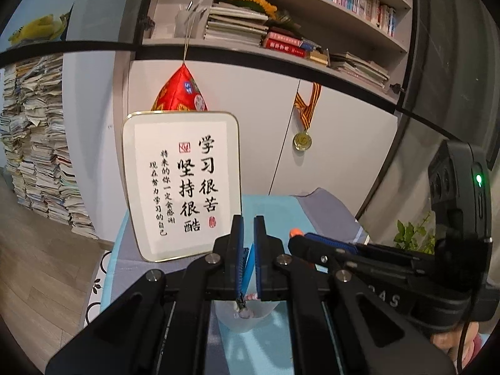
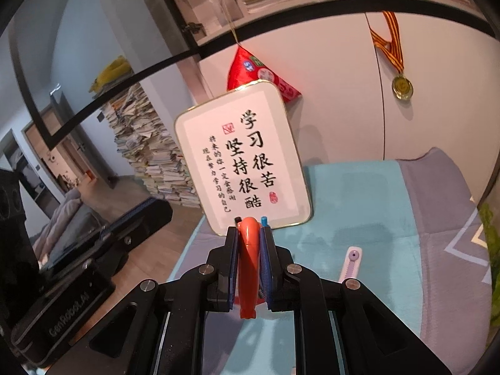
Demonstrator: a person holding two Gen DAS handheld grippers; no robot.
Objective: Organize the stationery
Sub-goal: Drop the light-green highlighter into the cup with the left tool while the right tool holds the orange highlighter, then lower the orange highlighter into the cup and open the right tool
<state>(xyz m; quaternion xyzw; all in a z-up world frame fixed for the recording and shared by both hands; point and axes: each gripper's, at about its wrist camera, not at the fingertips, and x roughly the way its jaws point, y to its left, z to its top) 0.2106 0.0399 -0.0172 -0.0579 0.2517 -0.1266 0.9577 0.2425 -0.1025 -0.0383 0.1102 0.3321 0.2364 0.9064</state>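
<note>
Between right fingers point(image 2: 266, 250), orange pen point(image 2: 248, 268)

Framed calligraphy sign point(image 1: 181, 184) reads "学习很苦 坚持很酷"; left gripper point(image 2: 75, 309) body is printed "GenRobot.AI".

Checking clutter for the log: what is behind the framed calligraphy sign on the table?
Behind the framed calligraphy sign hangs a red fabric pouch on a cord, its lower part covered by the frame. Behind that is the white cabinet door. What props the sign up cannot be seen.
</note>
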